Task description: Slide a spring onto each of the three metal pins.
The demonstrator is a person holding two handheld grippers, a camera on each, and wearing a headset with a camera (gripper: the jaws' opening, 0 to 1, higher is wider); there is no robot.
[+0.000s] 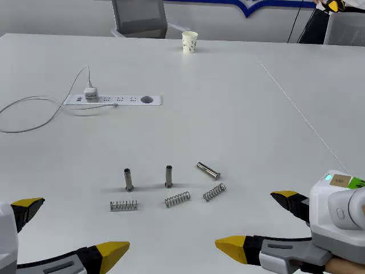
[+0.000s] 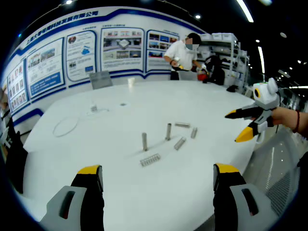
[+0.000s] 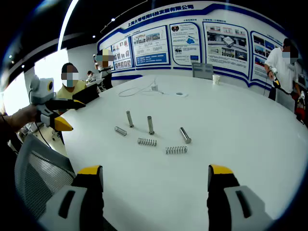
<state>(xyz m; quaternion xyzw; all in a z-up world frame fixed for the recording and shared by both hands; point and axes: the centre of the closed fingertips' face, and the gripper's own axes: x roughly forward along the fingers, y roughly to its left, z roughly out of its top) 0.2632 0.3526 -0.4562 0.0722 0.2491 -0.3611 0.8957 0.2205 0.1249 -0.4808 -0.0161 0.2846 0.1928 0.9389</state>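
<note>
Surface: a broad white table in a room whose back wall carries a row of blue-trimmed poster boards.
Pins: three metal ones, in a row near the table's front edge. The left pin and middle pin stand upright. The third pin lies on its side to their right.
Springs: three, all lying flat on the table, none on a pin. The left spring lies just in front of the left pin, the middle spring just in front of the middle pin, and the right spring just in front of the lying pin.
Left gripper: jaws spread wide with nothing between them, held low at the near left, well apart from the springs.
Right gripper: jaws likewise parted and empty, at the near right, apart from the right spring.
Power strip: one, farther back on the left, with one white plug in it and one white cable looping off to the left.
Paper cup: one, upright near the far edge.
Chair: one grey one behind the far edge.
Standing person: one, beyond the table.
</note>
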